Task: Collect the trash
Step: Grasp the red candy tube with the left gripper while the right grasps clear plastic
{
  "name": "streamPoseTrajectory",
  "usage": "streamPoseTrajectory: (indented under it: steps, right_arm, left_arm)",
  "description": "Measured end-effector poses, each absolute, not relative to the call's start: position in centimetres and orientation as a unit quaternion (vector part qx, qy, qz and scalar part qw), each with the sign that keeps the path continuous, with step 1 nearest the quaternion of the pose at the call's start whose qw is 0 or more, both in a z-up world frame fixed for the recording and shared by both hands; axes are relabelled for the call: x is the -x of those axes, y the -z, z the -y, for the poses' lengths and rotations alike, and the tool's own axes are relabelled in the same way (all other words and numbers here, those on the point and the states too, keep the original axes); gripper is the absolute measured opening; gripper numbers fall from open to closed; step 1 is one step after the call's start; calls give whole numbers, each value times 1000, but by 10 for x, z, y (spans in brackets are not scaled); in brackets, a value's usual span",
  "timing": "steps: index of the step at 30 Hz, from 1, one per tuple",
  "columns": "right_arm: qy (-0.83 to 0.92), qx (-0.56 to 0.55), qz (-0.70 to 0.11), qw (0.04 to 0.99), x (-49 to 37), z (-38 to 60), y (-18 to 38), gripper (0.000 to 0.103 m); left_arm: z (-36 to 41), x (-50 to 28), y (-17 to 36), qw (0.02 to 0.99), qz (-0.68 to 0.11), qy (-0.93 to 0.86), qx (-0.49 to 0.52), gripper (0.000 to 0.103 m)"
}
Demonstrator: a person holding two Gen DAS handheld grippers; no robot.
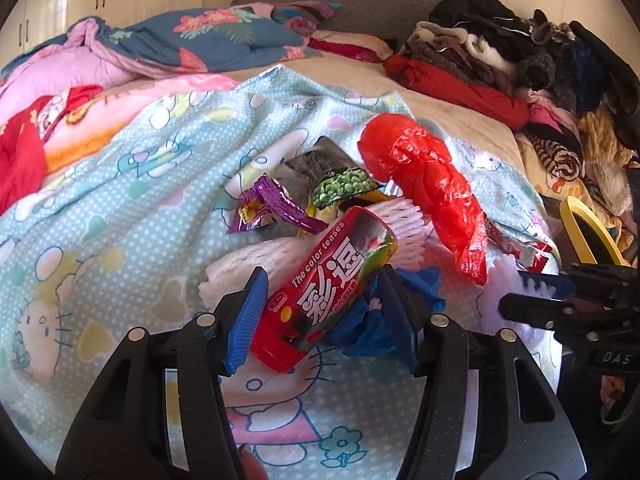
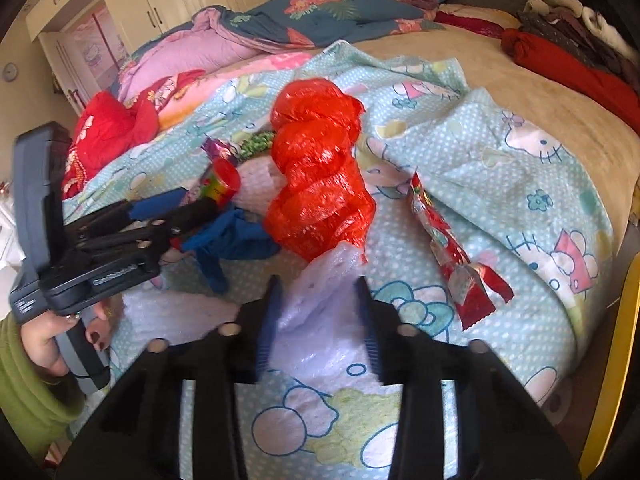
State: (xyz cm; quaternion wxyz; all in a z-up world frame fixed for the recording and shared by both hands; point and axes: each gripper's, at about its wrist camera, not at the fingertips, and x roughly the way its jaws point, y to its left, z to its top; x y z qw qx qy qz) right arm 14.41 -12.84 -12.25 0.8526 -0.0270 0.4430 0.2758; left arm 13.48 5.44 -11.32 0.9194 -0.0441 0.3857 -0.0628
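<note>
Showing only rightward: red wrapper (image 2: pixel 456 256) on blanket (image 2: pixel 500 184).

Red crinkled plastic bag (image 1: pixel 424 184), polka-dotted sheet (image 1: pixel 132 184)

I see a glossy, crinkled red plastic bag (image 1: pixel 424 184), a shiny printed candy tube (image 1: pixel 324 292), white ribbed foam netting (image 2: pixel 316 300), matt blue ridged pads (image 1: pixel 248 312) and a soft cotton cartoon bedsheet (image 1: pixel 132 184).
</note>
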Motion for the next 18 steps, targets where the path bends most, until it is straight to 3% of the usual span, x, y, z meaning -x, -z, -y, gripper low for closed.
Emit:
streamPoseTrajectory:
  steps: [12, 18]
  right_arm:
    - [-294, 16, -420, 858, -132, 142, 98, 23]
    - [-299, 15, -404, 864, -127, 148, 86, 21]
  left_arm:
    - [-42, -143, 116, 911, -412, 23, 22, 46]
    - [-34, -139, 111, 912, -410, 11, 7, 36]
